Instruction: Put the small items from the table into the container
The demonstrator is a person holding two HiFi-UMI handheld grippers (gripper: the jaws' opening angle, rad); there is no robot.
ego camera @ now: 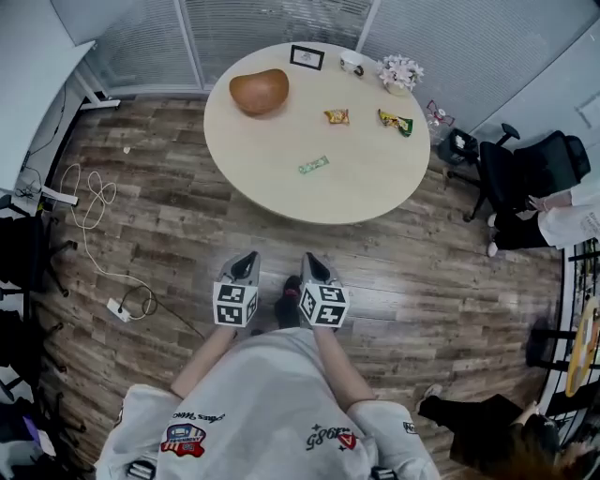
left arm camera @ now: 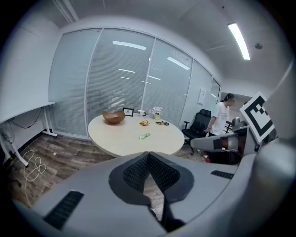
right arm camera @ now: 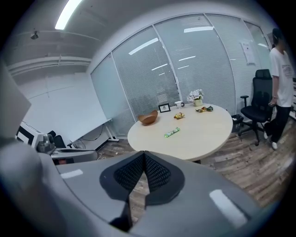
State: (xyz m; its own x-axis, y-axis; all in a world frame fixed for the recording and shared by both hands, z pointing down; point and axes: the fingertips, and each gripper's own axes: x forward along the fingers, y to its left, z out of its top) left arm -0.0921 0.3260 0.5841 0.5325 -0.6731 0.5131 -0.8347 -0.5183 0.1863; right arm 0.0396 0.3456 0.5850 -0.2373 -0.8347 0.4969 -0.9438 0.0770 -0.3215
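So nothing's been grabbed yet. The left gripper and right gripper sit side by side at lower centre of the head view, tucked close to the person's body, and both are clenched with nothing between the pads. My guess is they're carried closed and low like that because the person is standing well back from the round counter, so there's nothing in reach to open for. Both gripper views look straight across at it, which reads like lining up an approach. The container looks to be the brown bowl at the upper left of the counter. The small stuff is scattered apart from it: a green snack bar nearest the person around the middle, an orange packet further back, and a green-yellow packet toward the right edge. The bar is probably the easy first pick since it's closest. Along the far rim there's a photo frame, a mug and a small flower pot, which I'd guess aren't part of the job. The room is an office with a wood plank floor, a frosted glass wall behind the counter, a loose cable on the left, and a black office chair on the right.
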